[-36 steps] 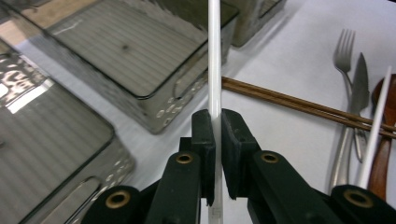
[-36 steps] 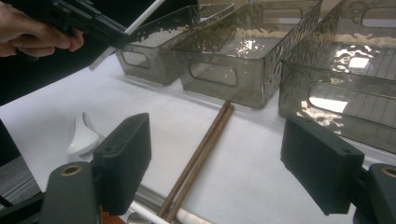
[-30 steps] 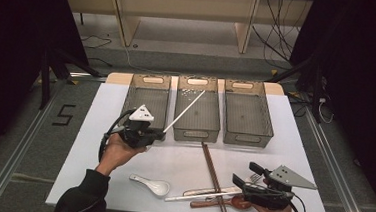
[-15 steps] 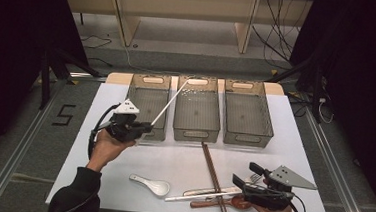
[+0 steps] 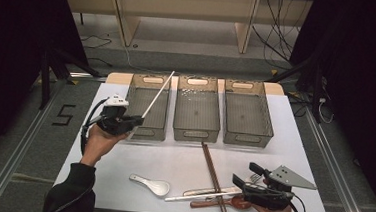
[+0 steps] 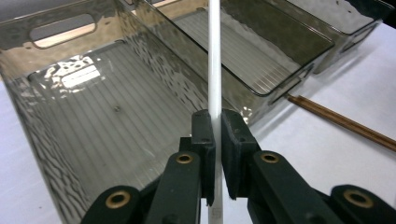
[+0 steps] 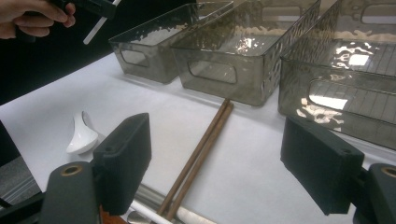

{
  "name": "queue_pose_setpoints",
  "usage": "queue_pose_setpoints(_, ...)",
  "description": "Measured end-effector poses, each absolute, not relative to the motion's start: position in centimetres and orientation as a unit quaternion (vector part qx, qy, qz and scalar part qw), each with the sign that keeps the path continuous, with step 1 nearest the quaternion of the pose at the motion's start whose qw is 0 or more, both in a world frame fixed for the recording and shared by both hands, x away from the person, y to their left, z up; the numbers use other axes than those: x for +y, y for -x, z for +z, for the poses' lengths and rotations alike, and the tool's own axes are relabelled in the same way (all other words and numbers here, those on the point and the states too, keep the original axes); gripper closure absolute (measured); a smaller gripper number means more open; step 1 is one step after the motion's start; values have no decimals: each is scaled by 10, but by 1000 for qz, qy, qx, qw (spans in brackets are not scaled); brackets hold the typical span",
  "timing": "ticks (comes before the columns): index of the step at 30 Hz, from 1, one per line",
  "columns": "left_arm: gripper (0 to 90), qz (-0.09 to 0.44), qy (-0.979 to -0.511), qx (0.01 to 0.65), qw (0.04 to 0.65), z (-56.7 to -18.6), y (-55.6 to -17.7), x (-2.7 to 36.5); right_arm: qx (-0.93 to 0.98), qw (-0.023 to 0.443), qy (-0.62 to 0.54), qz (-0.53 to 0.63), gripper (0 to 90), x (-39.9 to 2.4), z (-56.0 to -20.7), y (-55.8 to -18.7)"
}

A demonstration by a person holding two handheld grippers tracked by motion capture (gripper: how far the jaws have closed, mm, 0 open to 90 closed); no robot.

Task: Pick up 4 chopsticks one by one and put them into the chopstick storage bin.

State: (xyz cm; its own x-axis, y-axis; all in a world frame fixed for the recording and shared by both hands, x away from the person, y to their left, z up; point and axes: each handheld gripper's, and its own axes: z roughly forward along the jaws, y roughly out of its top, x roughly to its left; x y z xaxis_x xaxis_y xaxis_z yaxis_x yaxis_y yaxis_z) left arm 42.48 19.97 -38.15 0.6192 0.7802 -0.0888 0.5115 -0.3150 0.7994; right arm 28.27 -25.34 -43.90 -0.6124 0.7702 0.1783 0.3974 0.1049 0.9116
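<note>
L gripper [image 5: 133,123] w/ white chopstick [image 5: 157,94] now farther left, level.

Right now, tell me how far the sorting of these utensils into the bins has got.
Done: nothing yet; the three bins look empty. In hand: the left gripper is shut on a white chopstick above the left bin. Left: the brown chopsticks, white spoon and other cutlery by the open right gripper.
</note>
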Motion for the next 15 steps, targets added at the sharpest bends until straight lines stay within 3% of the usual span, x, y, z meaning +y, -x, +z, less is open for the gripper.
queue_pose_setpoints(15, 843, 178, -781, 427, 419, -370, -454, 208, 722, 175, -404, 534, 252, -254, -439, -283)
